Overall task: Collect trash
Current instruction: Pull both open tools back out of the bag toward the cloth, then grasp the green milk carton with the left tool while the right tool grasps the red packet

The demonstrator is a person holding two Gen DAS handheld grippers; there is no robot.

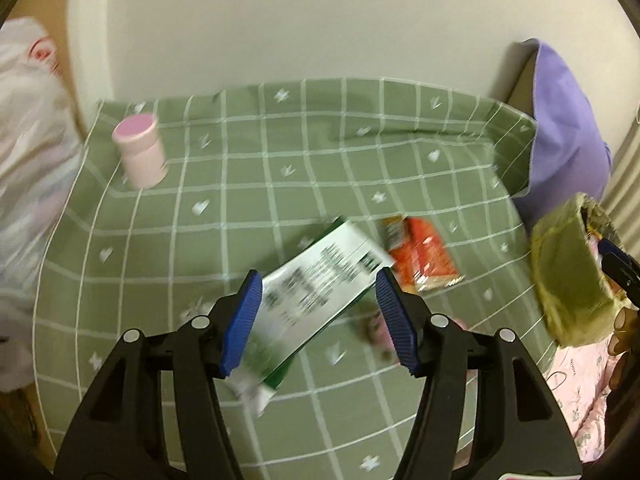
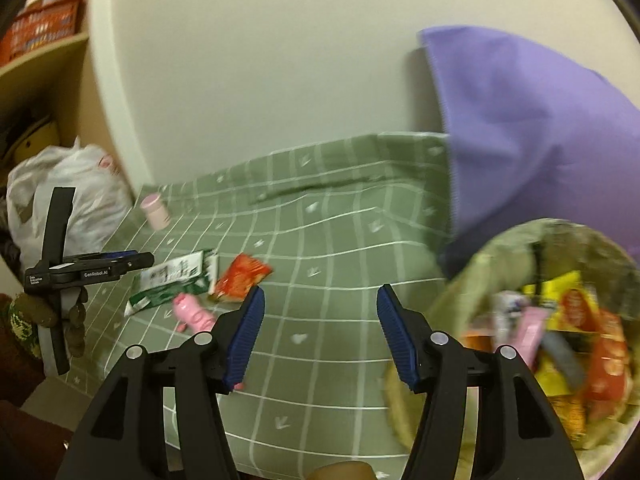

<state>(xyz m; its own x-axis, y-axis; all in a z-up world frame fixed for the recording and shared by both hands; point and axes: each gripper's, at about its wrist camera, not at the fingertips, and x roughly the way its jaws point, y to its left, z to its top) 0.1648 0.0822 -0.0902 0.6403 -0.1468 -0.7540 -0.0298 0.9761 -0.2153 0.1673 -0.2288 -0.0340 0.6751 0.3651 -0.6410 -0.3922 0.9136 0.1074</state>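
A white-and-green wrapper (image 1: 320, 280) lies flat on the green checked cloth (image 1: 280, 160). My left gripper (image 1: 318, 280) hovers over it, open, pads clear of it. Beside the wrapper lie a red wrapper (image 1: 420, 256) and a small pink item (image 2: 194, 314). A pink bottle (image 1: 140, 152) stands at the cloth's far left. An olive trash bag (image 2: 480, 252) holding several wrappers sits to the right. My right gripper (image 2: 322, 292) is open over bare cloth, with nothing between its fingers, just left of the bag. From the right wrist, the left gripper (image 2: 146, 259) shows side-on above the white-and-green wrapper (image 2: 172, 280).
A purple pillow (image 2: 520, 120) leans on the pale wall behind the bag. A white plastic bag (image 2: 80, 192) sits off the cloth's left edge, below a shelf with an orange basket (image 2: 44, 20). A hand (image 1: 624, 328) shows beside the olive bag (image 1: 568, 272).
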